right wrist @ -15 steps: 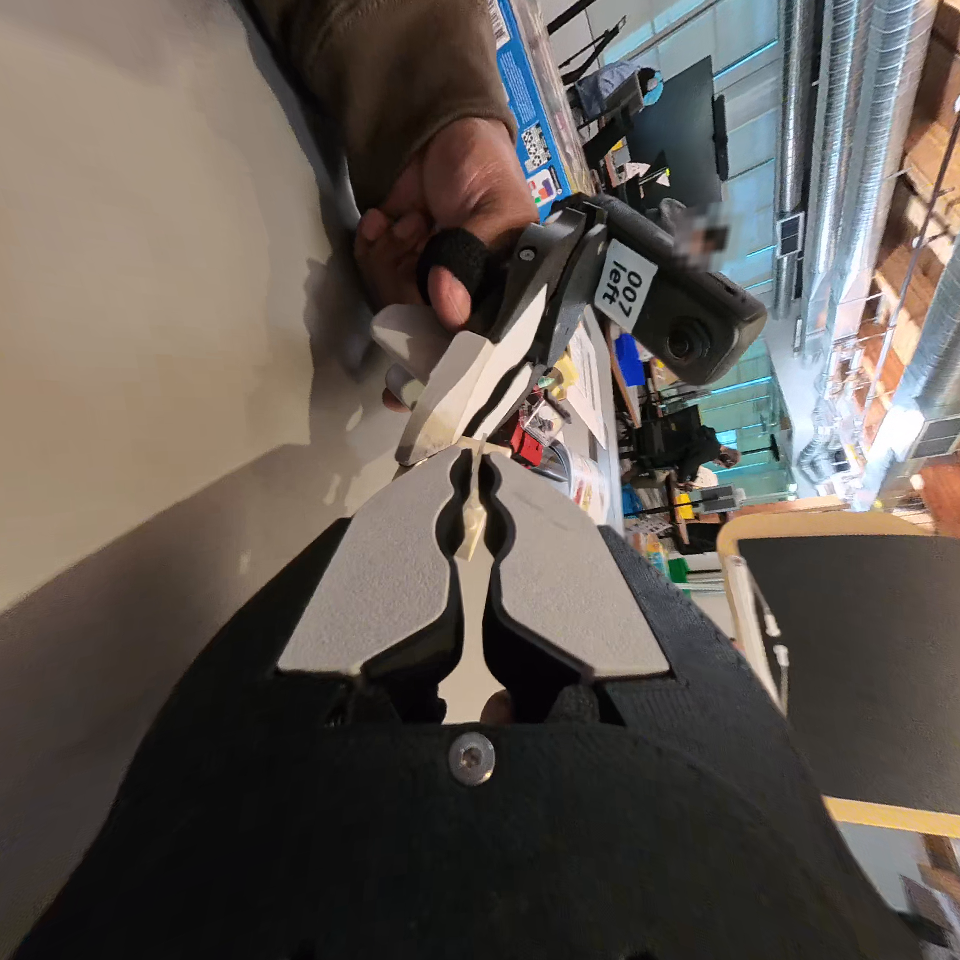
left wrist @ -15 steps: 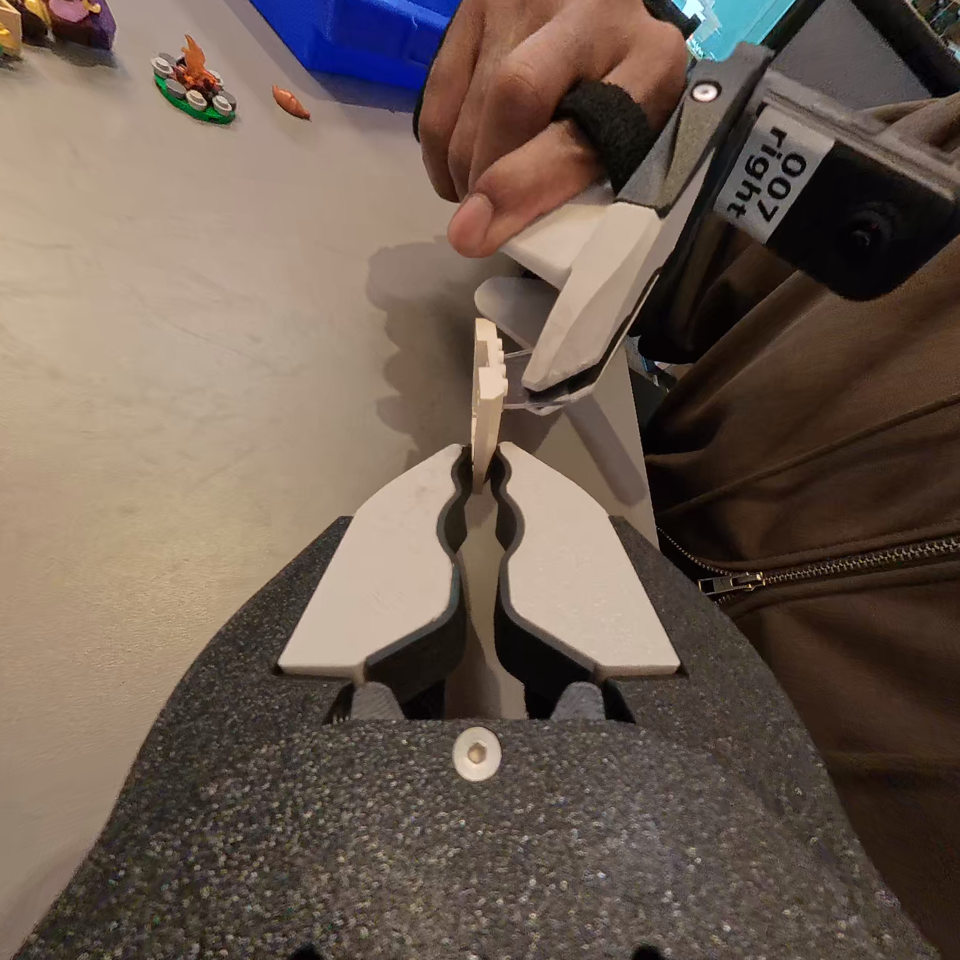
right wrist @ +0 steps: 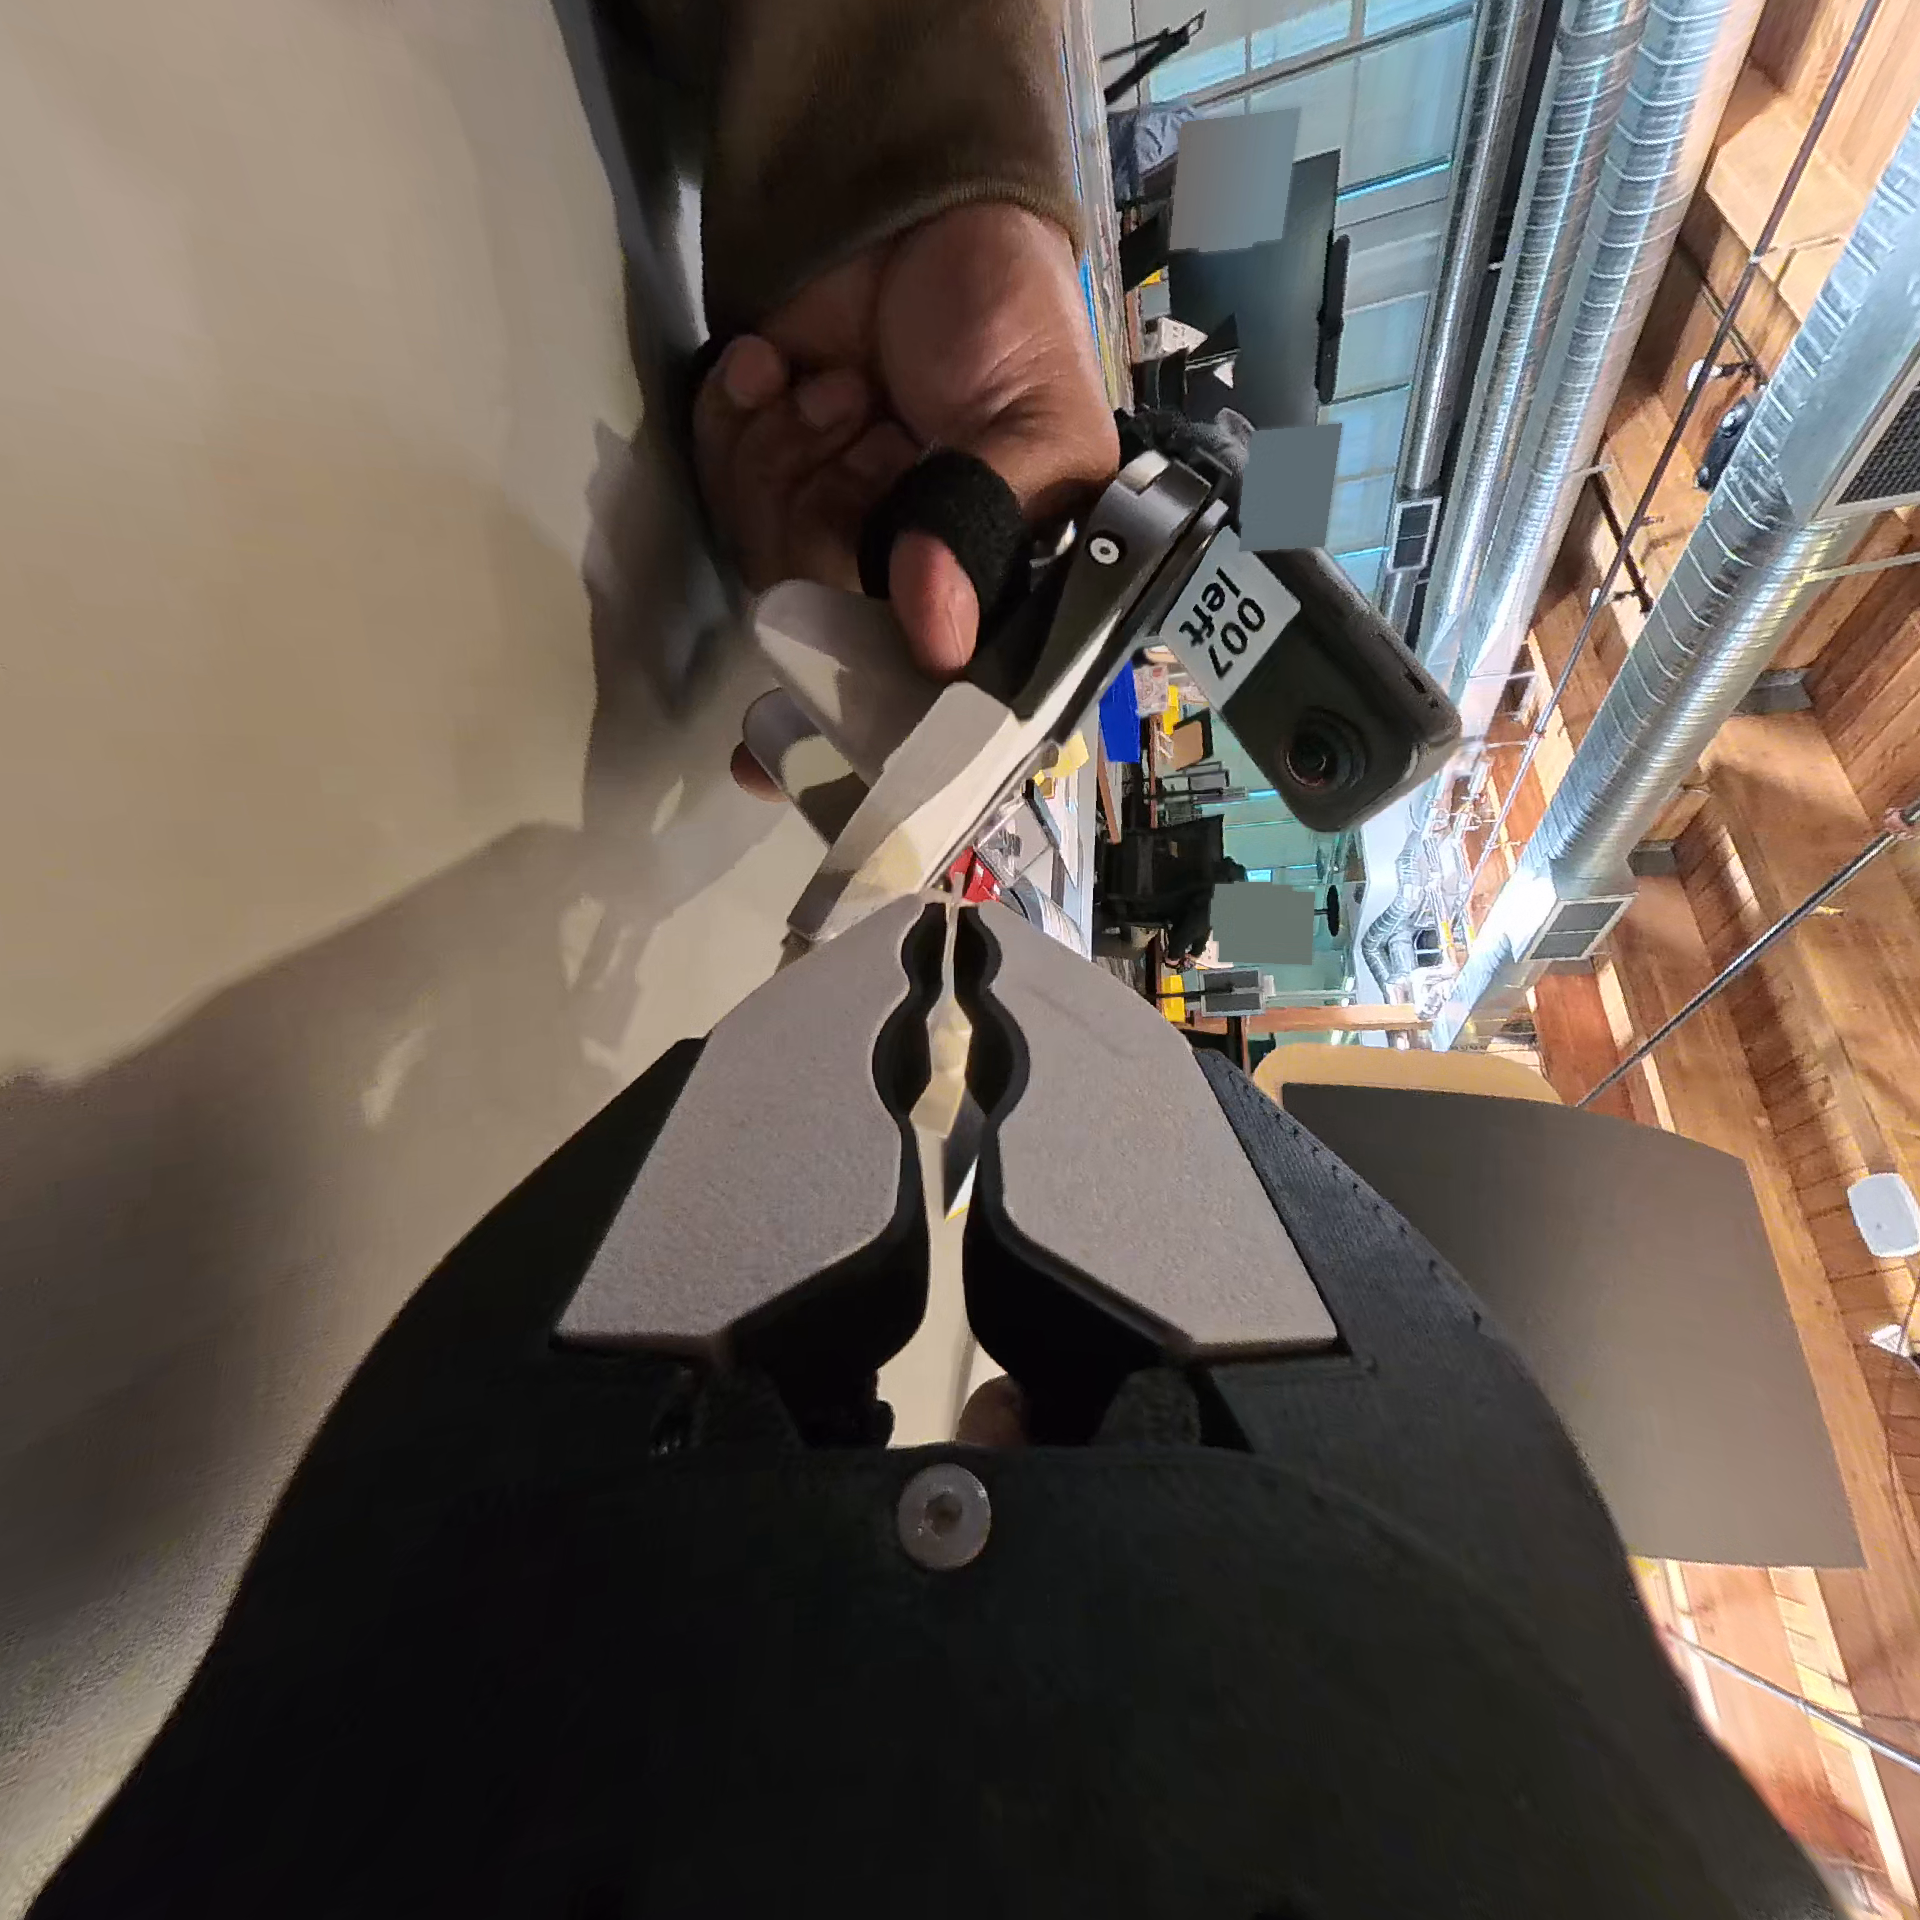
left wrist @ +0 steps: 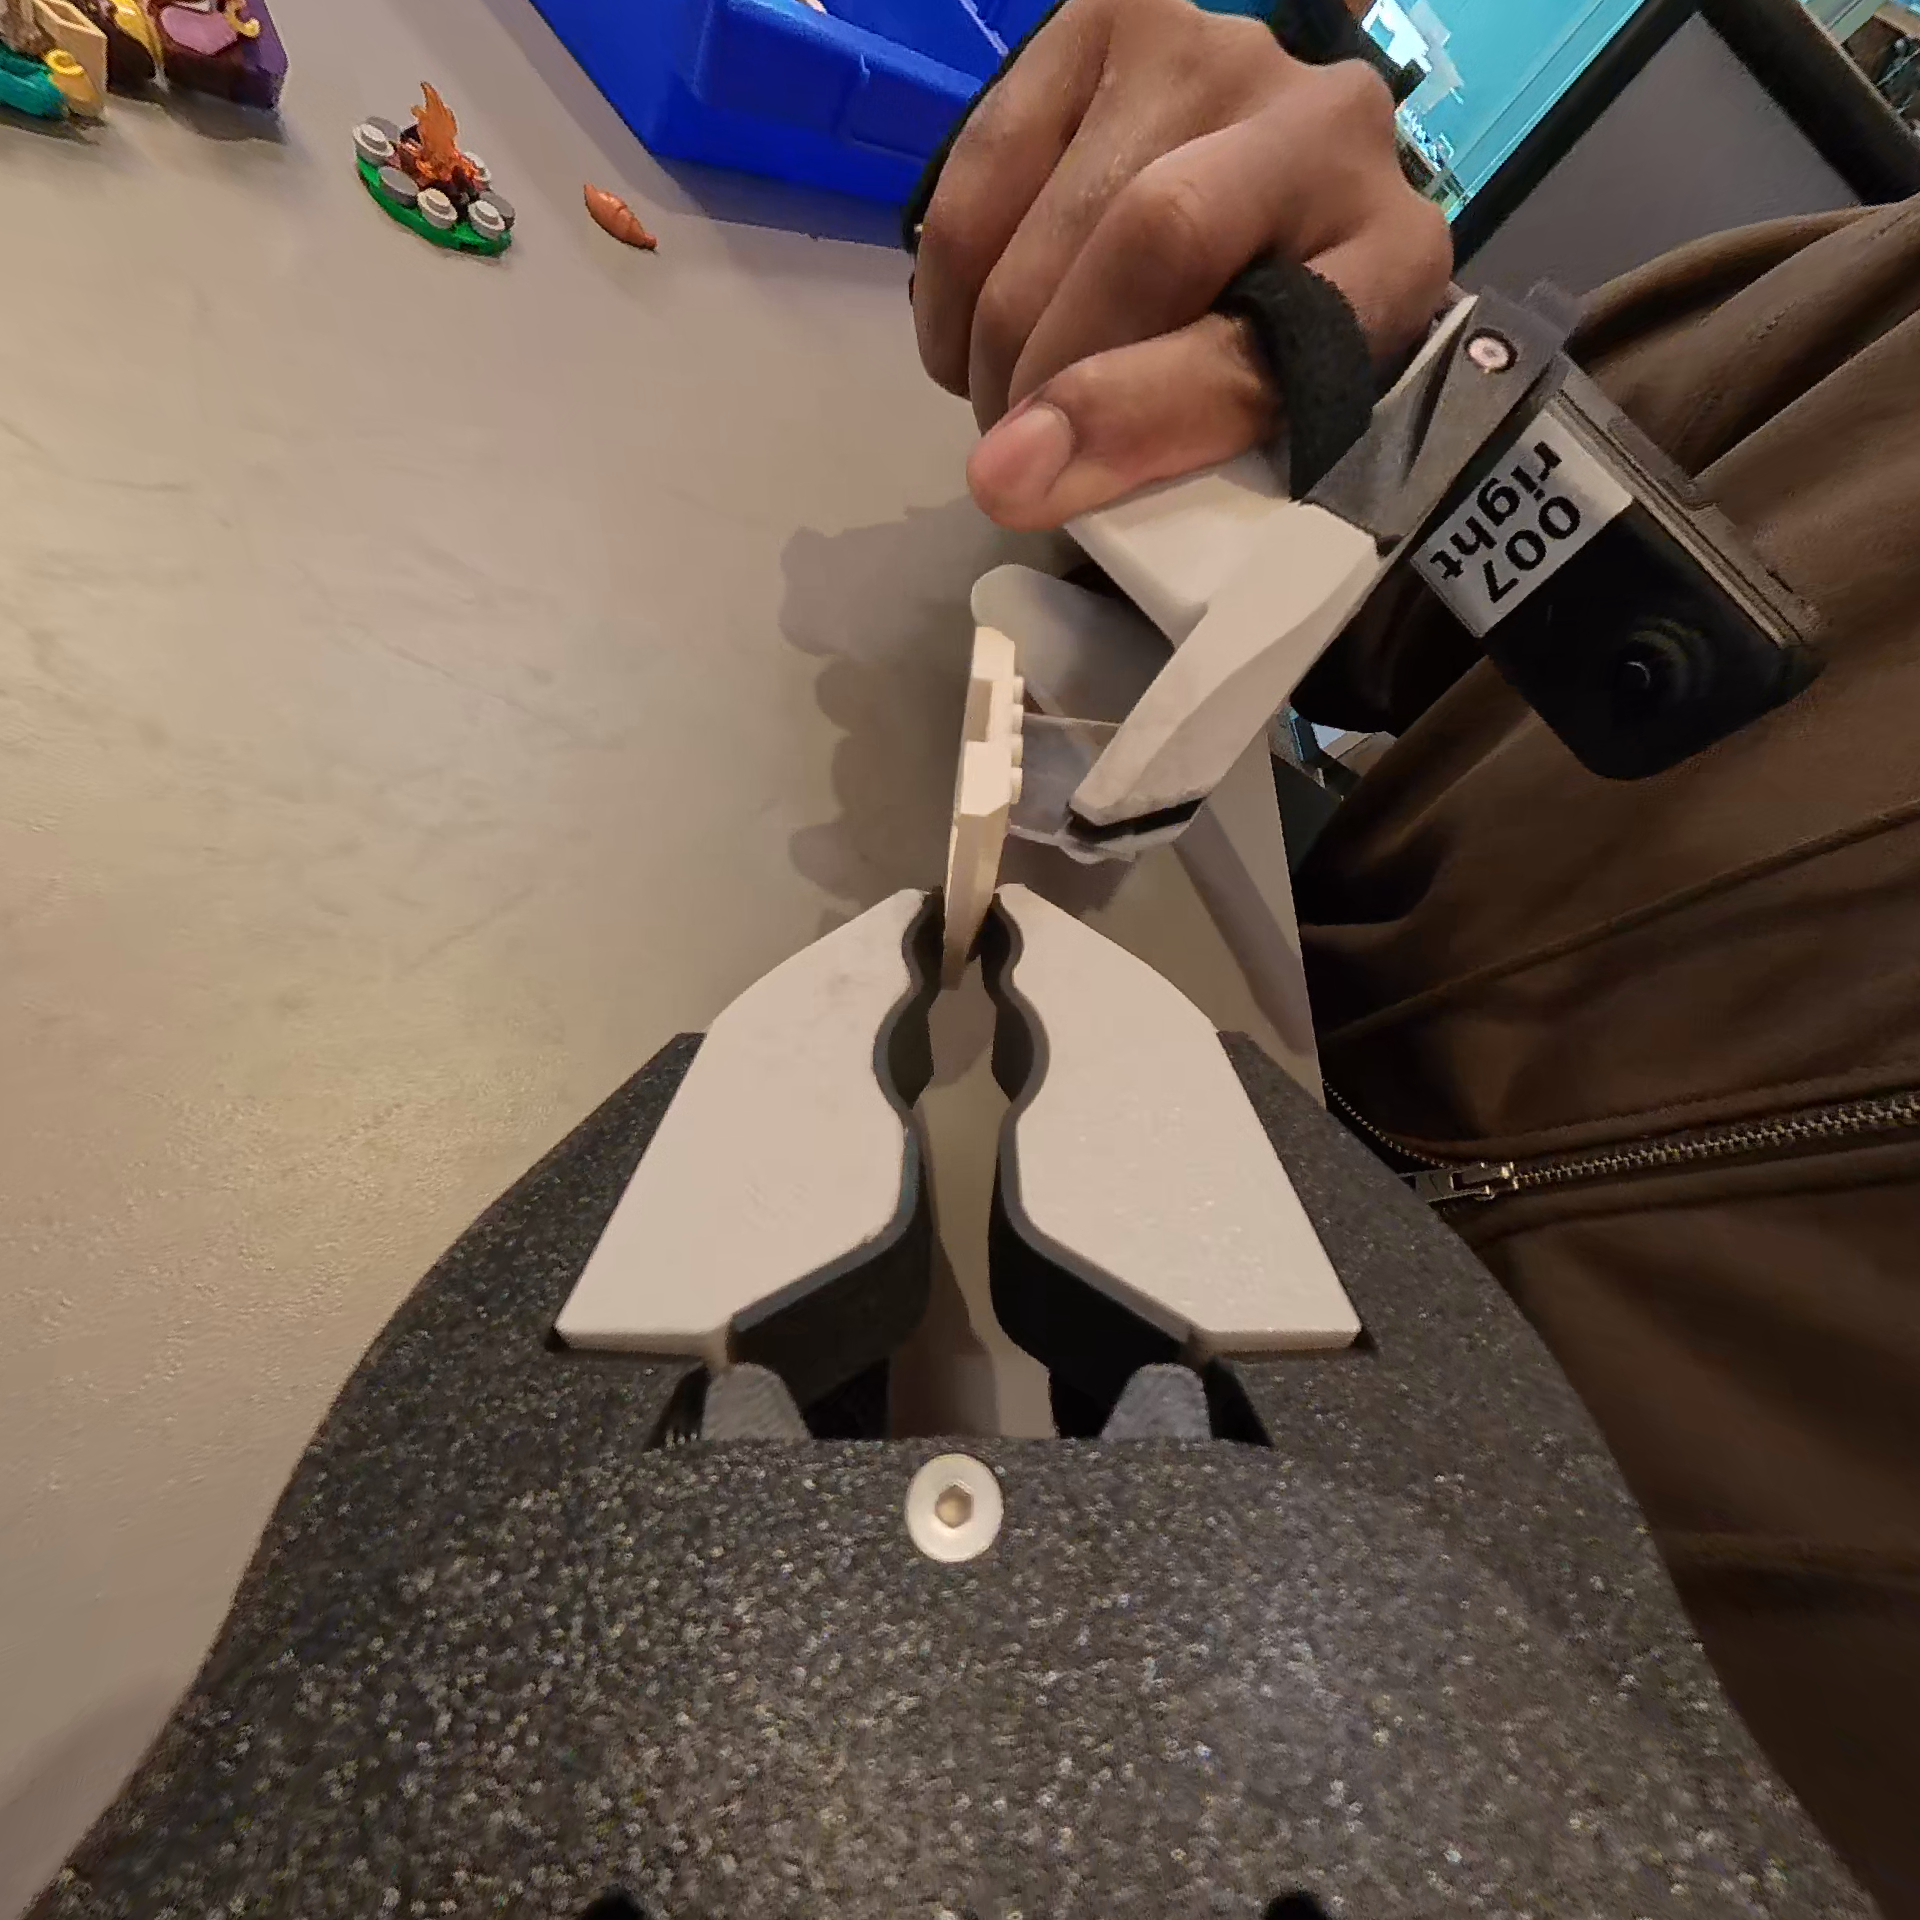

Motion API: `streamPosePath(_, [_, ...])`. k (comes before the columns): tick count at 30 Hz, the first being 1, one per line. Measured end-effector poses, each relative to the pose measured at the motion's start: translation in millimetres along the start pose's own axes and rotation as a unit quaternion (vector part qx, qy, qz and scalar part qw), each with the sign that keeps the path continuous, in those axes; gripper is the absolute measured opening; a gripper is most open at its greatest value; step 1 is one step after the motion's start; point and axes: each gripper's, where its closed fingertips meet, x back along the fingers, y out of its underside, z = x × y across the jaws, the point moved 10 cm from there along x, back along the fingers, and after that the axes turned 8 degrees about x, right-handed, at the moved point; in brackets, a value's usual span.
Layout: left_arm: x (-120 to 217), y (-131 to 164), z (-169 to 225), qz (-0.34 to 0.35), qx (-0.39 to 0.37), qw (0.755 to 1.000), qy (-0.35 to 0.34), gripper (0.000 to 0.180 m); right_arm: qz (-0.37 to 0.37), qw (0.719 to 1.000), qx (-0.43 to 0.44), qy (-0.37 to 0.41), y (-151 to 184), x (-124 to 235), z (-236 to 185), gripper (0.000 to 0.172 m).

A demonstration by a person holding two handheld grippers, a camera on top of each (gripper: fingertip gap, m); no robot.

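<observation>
A pale grey tabletop (left wrist: 312, 727) fills the near ground. Beyond it stand tall windows (right wrist: 1351, 260), silver ceiling ducts (right wrist: 1662, 520), timber ceiling panelling (right wrist: 1818, 987) and distant workbenches (right wrist: 1299, 1013).

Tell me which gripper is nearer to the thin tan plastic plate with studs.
Left. The left gripper is shut on the plate's lower edge. The right gripper stands just off its studded side, shut on a thin clear plastic piece that reaches the plate.

From my remote seat, light is bright and soft. Shadows fall on the table (left wrist: 312, 727) beneath the hand (left wrist: 1143, 239). Wide-angle bending warps the edges; the right wrist view's tabletop (right wrist: 260, 520) smears with motion blur.
</observation>
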Motion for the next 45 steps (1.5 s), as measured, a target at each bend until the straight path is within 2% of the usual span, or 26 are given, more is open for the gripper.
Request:
streamPosePath(5, [-1.0, 0.0, -0.9, -0.007, 0.004, 1.000, 0.001, 0.007, 0.010, 1.000, -0.004, 0.000, -1.5, -0.8, -3.1, 0.001])
streamPosePath(15, [-1.8, 0.1, -1.3, -0.011, 0.008, 1.000, 0.000, 0.006, 0.004, 0.998, 0.057, -0.002, -1.0, -3.4, -9.4, 0.003])
streamPosePath(20, [-1.7, 0.3, -1.5, -0.012, 0.010, 1.000, 0.002, 0.007, 0.009, 0.999, 0.043, -0.012, -1.4, -4.6, -10.0, 0.003])
streamPosePath(26, [7.6, -3.8, -4.9, 0.048, 0.017, 0.999, -0.012, 0.006, -0.036, 0.997, 0.037, 0.063, 5.9, -11.1, -9.9, 0.002])
streamPosePath(29, [16.8, -7.6, -6.9, 0.105, 0.011, 0.994, -0.025, 0.006, -0.047, 0.995, -0.034, 0.083, 12.3, -8.9, -1.1, 0.003])
streamPosePath(32, [24.9, -10.8, -7.9, 0.153, -0.003, 0.987, -0.047, 0.006, -0.038, 0.976, -0.199, 0.086, 26.8, -3.4, 17.0, 0.010])
streamPosePath(34, [28.6, -12.8, -5.9, 0.180, -0.026, 0.981, -0.073, 0.007, -0.031, 0.941, -0.333, 0.052, 38.3, -4.8, 25.1, 0.022])
streamPosePath(35, [30.4, -13.5, -4.3, 0.193, -0.042, 0.976, -0.090, 0.007, -0.018, 0.913, -0.406, 0.025, 43.4, -6.4, 27.1, 0.026])
streamPosePath(37, [33.4, -14.3, -0.9, 0.210, -0.079, 0.966, -0.129, 0.006, 0.019, 0.842, -0.539, -0.015, 53.3, -9.3, 28.7, 0.030])
streamPosePath(39, [34.4, -14.6, 3.1, 0.216, -0.126, 0.952, -0.174, 0.006, 0.063, 0.759, -0.647, -0.046, 63.4, -11.4, 29.2, 0.035])
streamPosePath(42, [31.5, -13.1, 9.3, 0.217, -0.202, 0.925, -0.238, 0.007, 0.119, 0.637, -0.758, -0.071, 76.6, -13.9, 27.2, 0.036])
streamPosePath(43, [29.6, -12.4, 10.8, 0.215, -0.221, 0.916, -0.257, 0.007, 0.132, 0.604, -0.782, -0.079, 78.6, -15.2, 25.8, 0.035])
streamPosePath(45, [25.3, -11.0, 13.5, 0.213, -0.255, 0.898, -0.288, 0.007, 0.140, 0.559, -0.812, -0.089, 79.6, -18.8, 23.3, 0.035])
